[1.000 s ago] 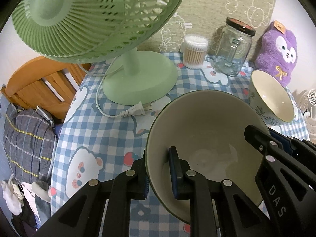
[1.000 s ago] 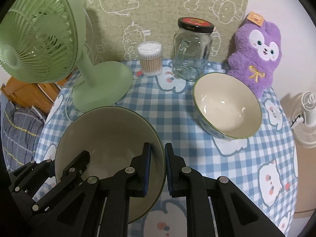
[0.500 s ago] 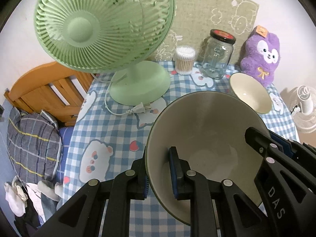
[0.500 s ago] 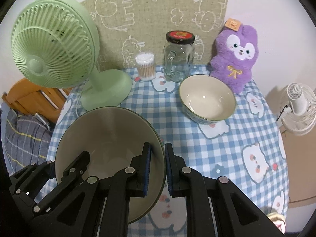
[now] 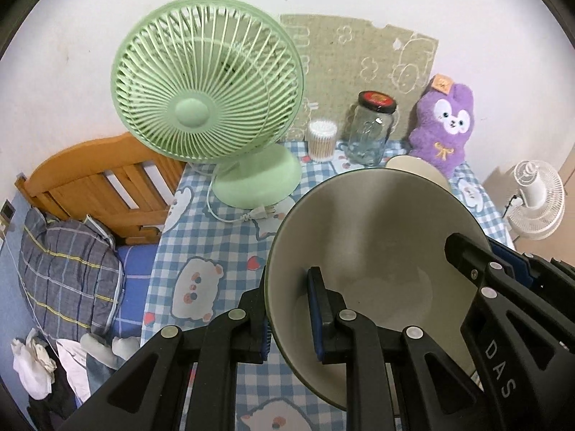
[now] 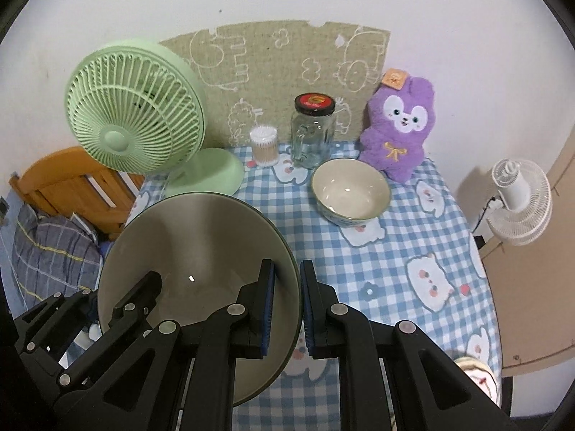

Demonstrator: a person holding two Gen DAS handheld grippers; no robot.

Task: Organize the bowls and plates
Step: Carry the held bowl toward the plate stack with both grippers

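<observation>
Between the black left gripper's (image 5: 291,319) blue-padded fingers sits a big bowl (image 5: 373,251), grey-cream inside with a dark green rim; the black right gripper (image 6: 286,309), also blue-padded, pinches the opposite edge. Under both lies a tablecloth (image 6: 395,251) in blue-and-white check with white cartoon animals and small red spots. Ahead of the right jaws is a smaller bowl (image 6: 350,194), cream inside with a blue pattern on its white outside. Further ahead stand a pale green fan (image 6: 134,125), a clear jar (image 6: 312,133) with a black and red lid, and a purple plush rabbit (image 6: 399,133) with a white face and gold bow.
</observation>
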